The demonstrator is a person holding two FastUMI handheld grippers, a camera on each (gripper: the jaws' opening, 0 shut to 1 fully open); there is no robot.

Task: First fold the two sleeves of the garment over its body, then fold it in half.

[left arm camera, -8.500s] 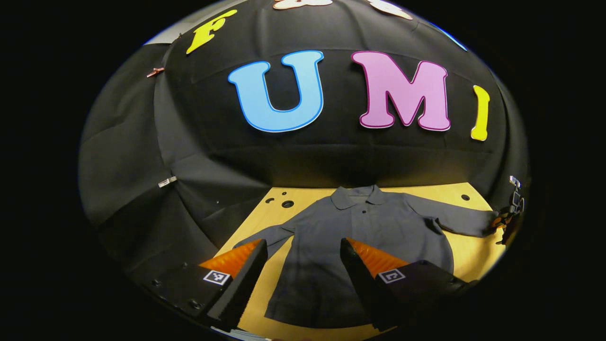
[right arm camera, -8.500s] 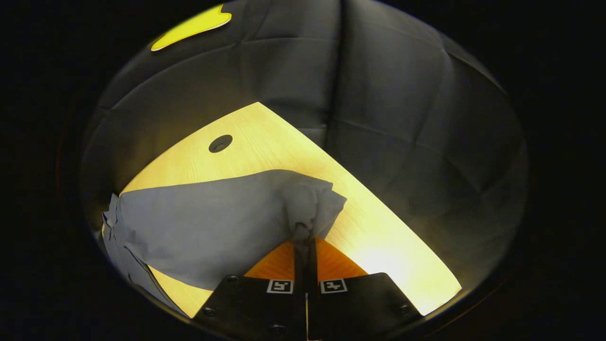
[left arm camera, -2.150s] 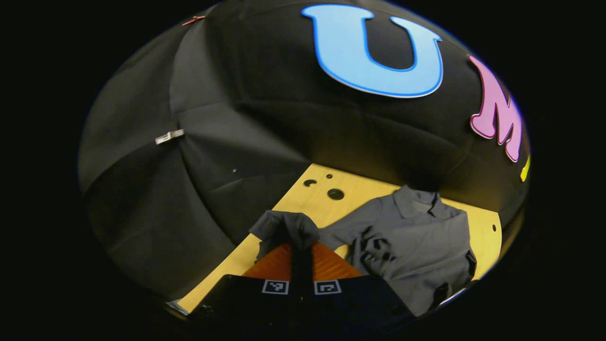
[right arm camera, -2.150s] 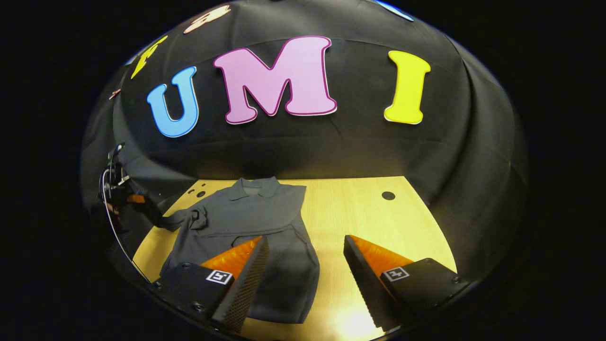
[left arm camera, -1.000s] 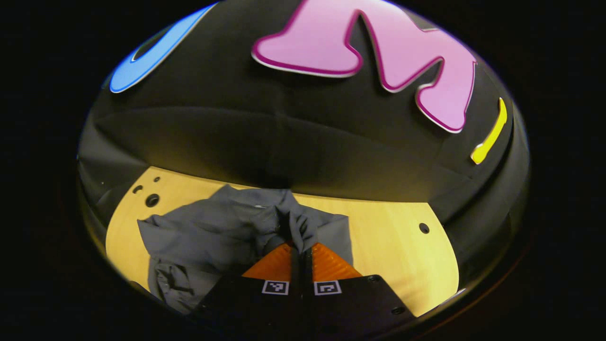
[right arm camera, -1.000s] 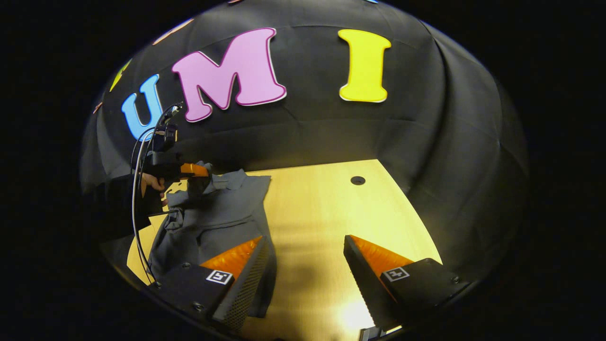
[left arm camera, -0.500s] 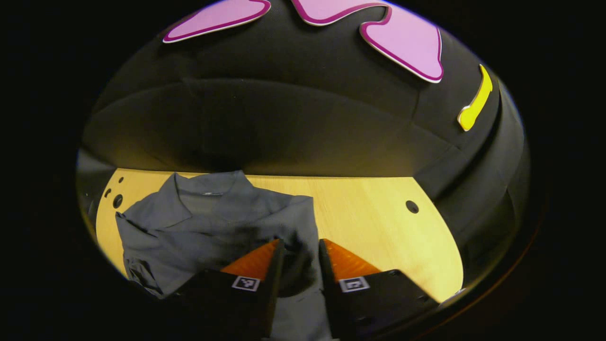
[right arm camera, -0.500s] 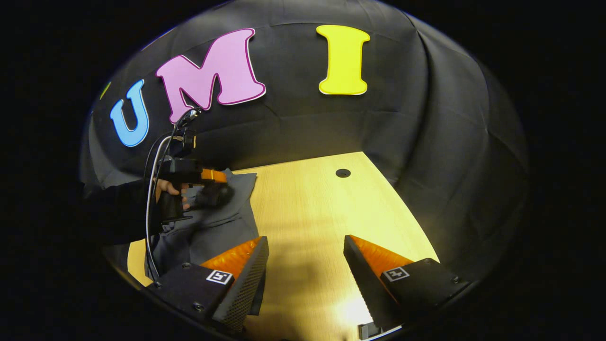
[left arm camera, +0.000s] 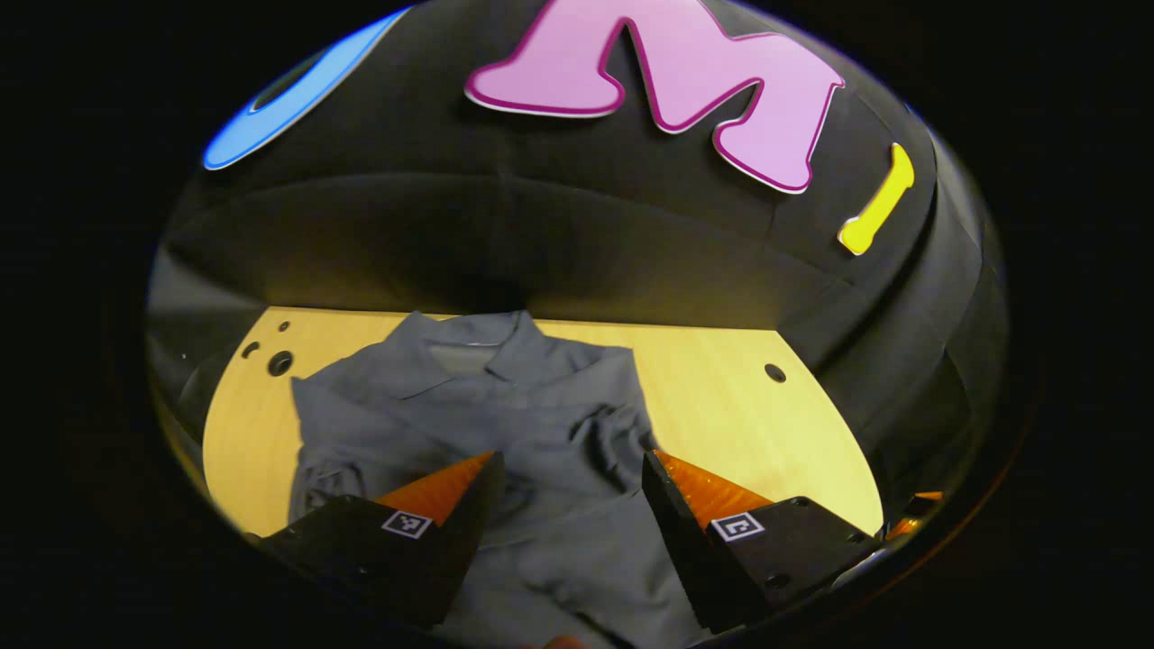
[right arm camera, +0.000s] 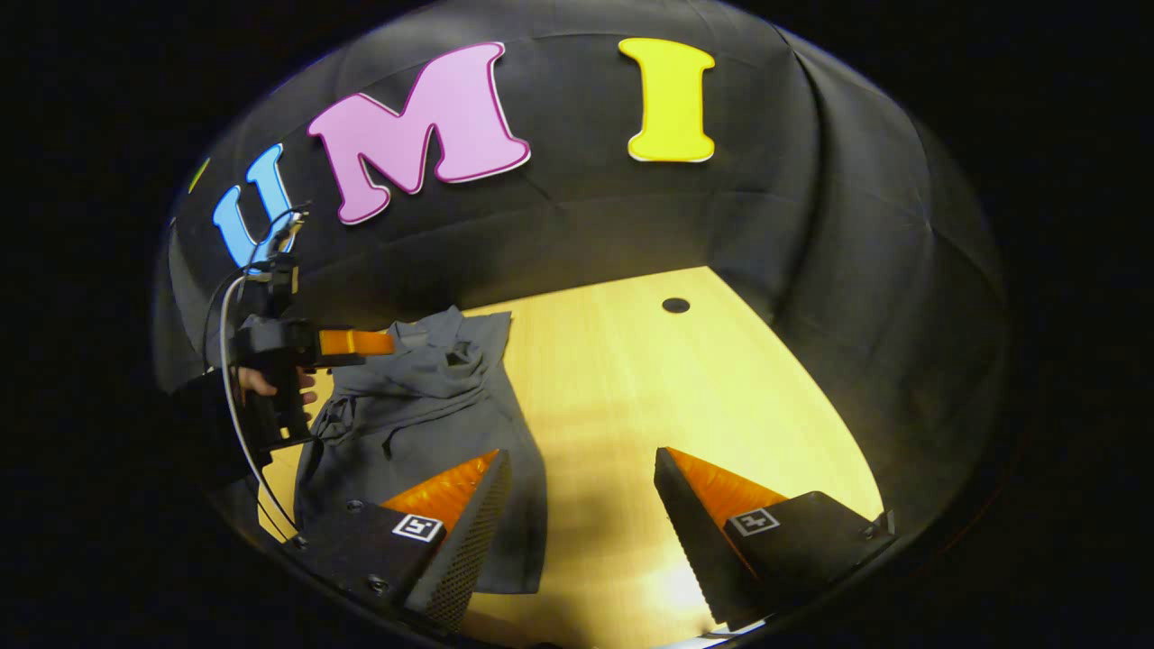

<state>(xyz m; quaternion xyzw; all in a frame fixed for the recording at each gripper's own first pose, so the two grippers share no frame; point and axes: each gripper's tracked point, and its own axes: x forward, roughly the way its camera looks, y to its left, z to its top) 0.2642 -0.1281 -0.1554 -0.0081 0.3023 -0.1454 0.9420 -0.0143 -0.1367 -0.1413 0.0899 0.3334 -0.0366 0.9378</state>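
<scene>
Garment [left arm camera: 505, 406]: grey collared shirt, lay flat on the counter [left arm camera: 721, 406], collar toward the far wall; both sleeves lay folded in over the body, rumpled near the middle.
Left hand-held gripper [left arm camera: 568, 505]: fingers spread wide, nothing between them; hovered just above the shirt's lower body, the bunched sleeve cloth just ahead of its tips.
Right hand-held gripper [right arm camera: 581, 505]: fingers spread wide, nothing held; its left finger over the shirt's hem edge, its right finger over bare counter.
Left hand-held gripper, seen from the right one [right arm camera: 356, 342]: held in a hand [right arm camera: 270, 383], raised above the shirt's collar end, a cable [right arm camera: 225, 361] trailing down from it.
Counter: pale wood, a round hole [right arm camera: 675, 305] beyond the right hand-held gripper.
</scene>
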